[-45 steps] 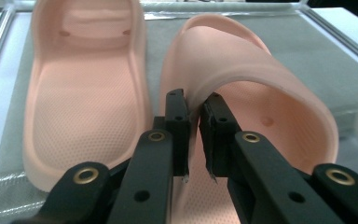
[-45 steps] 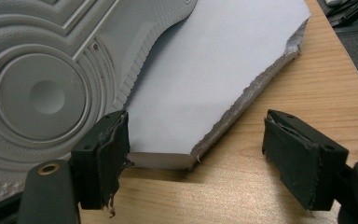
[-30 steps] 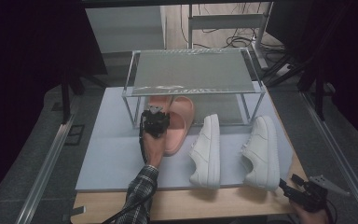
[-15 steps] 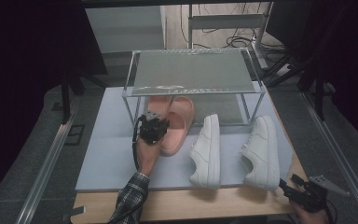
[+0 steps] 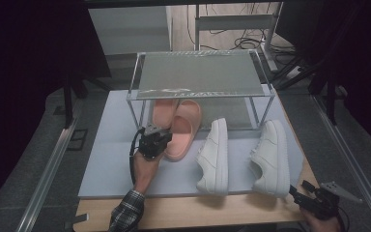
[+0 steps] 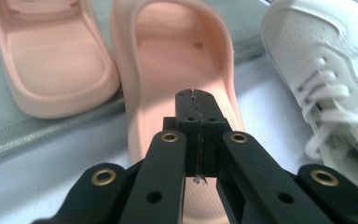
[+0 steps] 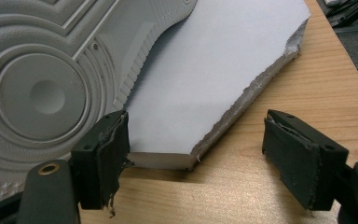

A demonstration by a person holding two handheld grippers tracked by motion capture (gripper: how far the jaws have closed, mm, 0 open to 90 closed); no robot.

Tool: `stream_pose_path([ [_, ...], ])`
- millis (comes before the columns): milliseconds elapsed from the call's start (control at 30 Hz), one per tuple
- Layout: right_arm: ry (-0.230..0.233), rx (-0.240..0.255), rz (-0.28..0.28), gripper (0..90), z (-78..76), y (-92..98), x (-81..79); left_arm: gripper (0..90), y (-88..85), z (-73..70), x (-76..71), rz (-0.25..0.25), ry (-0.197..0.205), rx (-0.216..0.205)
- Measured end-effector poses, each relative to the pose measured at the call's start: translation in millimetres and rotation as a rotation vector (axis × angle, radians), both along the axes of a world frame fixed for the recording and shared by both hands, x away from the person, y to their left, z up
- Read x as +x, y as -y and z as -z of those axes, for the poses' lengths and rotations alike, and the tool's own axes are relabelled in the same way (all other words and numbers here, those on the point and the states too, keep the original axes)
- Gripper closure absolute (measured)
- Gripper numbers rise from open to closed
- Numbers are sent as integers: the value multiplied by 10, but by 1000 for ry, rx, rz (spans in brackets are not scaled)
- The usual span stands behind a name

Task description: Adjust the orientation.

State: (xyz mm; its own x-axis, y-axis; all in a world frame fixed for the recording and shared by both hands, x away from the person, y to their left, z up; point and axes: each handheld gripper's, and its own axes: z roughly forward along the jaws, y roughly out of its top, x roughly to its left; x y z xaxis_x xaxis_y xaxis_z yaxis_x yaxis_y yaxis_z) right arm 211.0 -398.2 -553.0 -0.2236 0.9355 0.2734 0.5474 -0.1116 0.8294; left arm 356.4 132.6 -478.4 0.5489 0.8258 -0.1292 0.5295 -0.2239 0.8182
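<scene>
Two pink slippers lie side by side at the rack's front: the left slipper (image 5: 163, 112) (image 6: 51, 60) sits on the low shelf, while the right slipper (image 5: 184, 129) (image 6: 177, 56) sticks its heel out onto the pale mat (image 5: 108, 159). My left gripper (image 5: 163, 137) (image 6: 196, 95) hovers over that heel. Its jaws have just been closing and now meet with nothing between them. My right gripper (image 5: 297, 192) (image 7: 196, 158) stands open at the mat's near right corner, beside the sole of a white sneaker (image 7: 42, 79).
Two white sneakers (image 5: 215, 157) (image 5: 270, 154) lie on the mat right of the slippers; one sneaker (image 6: 326, 79) is close to my left jaws. A metal rack with a mesh top (image 5: 200, 75) stands at the back. Bare wooden table (image 5: 198, 212) (image 7: 307, 116) borders the mat.
My left gripper has drawn back from the rack toward the near edge, away from the slippers, and its jaws have closed. The right gripper has stayed put.
</scene>
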Motion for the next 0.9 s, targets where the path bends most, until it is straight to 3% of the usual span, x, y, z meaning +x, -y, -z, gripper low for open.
stream_pose_path([
  [500,0,0,1,233,0,-1,0,898,-74,158,-323,35,-3,36],
  [900,0,-1,1,233,0,-1,-1,898,-76,292,-453,48,-23,64],
])
